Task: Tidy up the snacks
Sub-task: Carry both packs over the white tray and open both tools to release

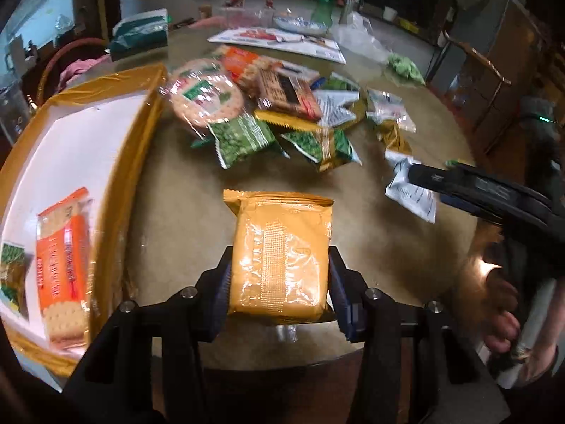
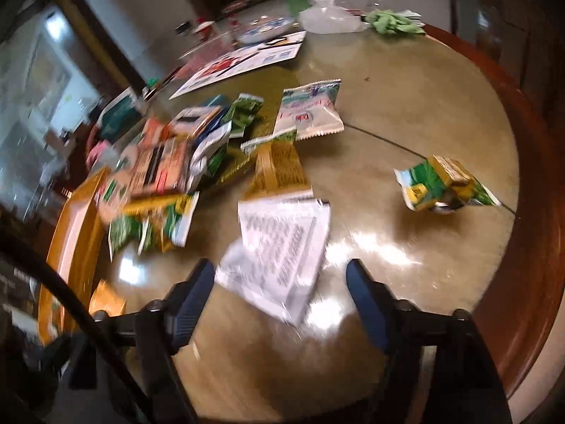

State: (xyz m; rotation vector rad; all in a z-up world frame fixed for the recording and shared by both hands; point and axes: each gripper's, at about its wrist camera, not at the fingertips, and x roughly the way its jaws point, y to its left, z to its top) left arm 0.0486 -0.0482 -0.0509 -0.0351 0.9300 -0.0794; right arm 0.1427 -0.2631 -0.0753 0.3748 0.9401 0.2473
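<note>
Your left gripper clamps its jaws on an orange snack packet, long axis pointing away from you, above the table. Your right gripper hangs with jaws wide over a white packet lying flat on the table.

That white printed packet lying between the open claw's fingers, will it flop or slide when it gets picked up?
The white printed packet looks flat and thin, so it will probably sag at its free ends. Its glossy film and the shiny table suggest it may skid if nudged. It seems light. The right claw is open around it; the left claw grips a plumper orange packet.
</note>
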